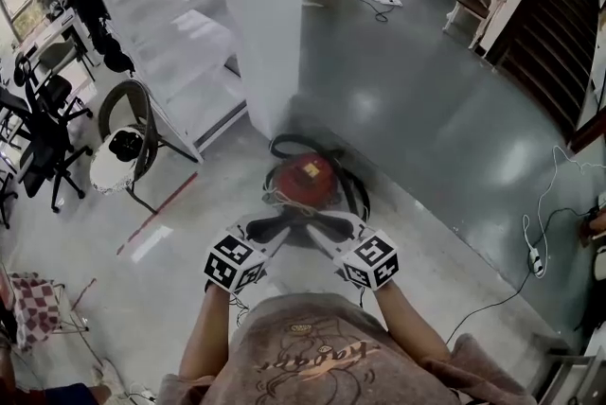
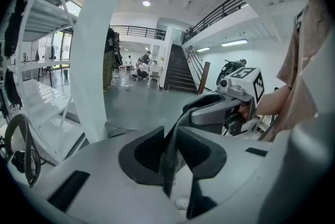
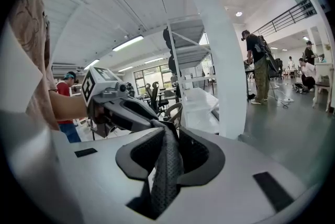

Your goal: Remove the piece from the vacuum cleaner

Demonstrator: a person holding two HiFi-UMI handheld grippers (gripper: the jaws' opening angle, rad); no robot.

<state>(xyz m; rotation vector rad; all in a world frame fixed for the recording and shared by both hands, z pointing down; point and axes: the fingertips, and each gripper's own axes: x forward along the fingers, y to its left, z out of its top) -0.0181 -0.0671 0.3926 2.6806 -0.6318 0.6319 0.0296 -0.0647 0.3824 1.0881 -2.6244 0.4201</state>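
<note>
Person's arms hold, over the red vacuum cleaner (image 1: 308,181) on the floor, the left tongs (image 2: 170,155) and right tongs (image 3: 166,157), each nearly closed and pinching one end of a dark mesh piece (image 1: 290,225), apparently lifted free, next to be carried aside.

we look steeply down from the head; cameras ride close behind left tongs (image 2: 170,142) and right tongs (image 3: 166,142), facing each other; all three share the white pillar (image 1: 265,15).
</note>
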